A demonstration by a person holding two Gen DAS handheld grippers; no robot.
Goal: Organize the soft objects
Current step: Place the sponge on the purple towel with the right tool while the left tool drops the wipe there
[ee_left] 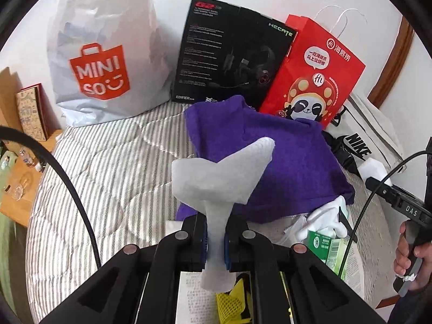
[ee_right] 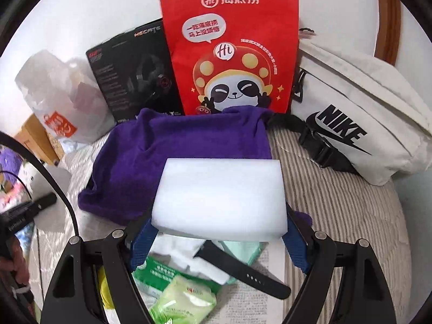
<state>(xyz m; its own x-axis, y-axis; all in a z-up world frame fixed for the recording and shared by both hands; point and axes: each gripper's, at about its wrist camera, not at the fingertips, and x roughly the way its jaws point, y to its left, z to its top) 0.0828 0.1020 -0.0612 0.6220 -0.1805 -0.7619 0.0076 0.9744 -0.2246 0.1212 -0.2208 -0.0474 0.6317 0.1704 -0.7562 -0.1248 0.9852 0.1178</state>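
the left gripper [ee_left: 216,239] is pressed together on a thin white sheet [ee_left: 224,178], which stands up out of the jaws and fans out wide above them, its top corner curling toward the right. a tail of the same sheet hangs below the fingers. behind the sheet lies a purple cloth [ee_left: 283,156] on the striped bed [ee_left: 108,167], in front of a black box [ee_left: 232,51] and a red bag [ee_left: 313,73].

the right gripper [ee_right: 220,239] is spread wide around a white foam block [ee_right: 221,197], its blue pads [ee_right: 141,245] pressing on the block's two lower side edges. the block sits between the fingers and juts forward past them, covering the near edge of the purple cloth [ee_right: 162,148]. under the gripper lie a black strap [ee_right: 243,272] and green packets [ee_right: 183,299] on a printed paper. a white nike pouch [ee_right: 361,124] rests on the bed to the right.
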